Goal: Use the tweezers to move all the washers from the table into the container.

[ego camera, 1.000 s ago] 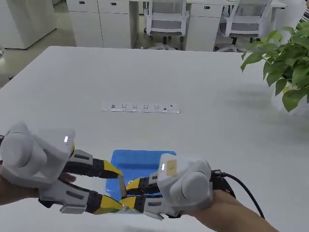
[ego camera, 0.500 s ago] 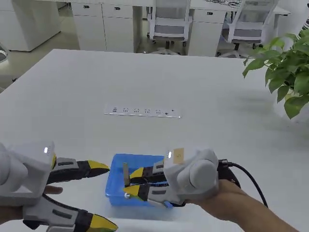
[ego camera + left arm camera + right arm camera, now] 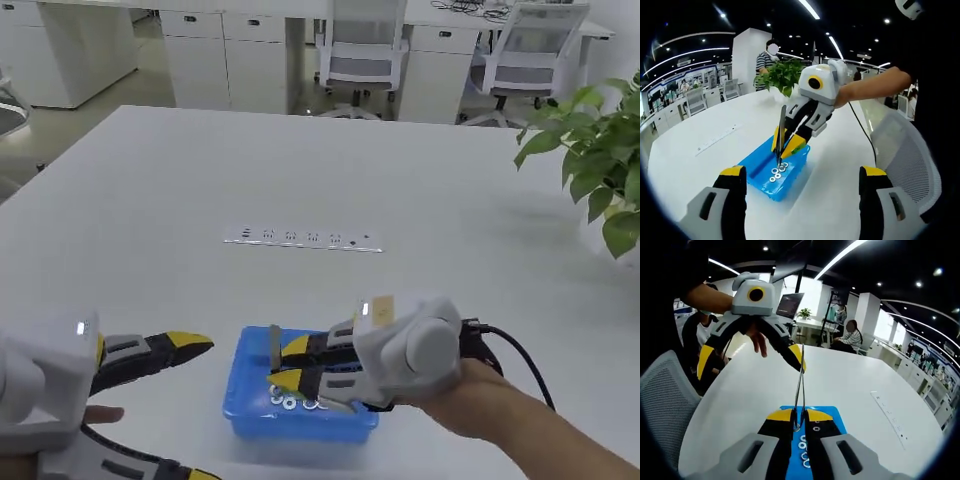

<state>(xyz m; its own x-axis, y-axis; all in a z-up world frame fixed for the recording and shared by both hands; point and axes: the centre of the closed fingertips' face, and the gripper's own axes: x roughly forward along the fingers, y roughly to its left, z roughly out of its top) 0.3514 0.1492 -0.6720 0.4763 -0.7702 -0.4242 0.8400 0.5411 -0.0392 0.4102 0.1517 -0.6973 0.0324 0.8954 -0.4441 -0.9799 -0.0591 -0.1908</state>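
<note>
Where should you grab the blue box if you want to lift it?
Pinch the left wall of the blue box, coming from the left. It's a shallow open tray with a thin upright rim, and the right gripper brings the tweezers in from the right.

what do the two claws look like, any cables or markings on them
Both the left claw and the right claw have rounded pale grey housings, black fingers with yellow tips, and a small lit indicator on top. The right one also carries a small yellowish label and a black cable trailing from its rear. The right forearm shows no sleeve.
</note>
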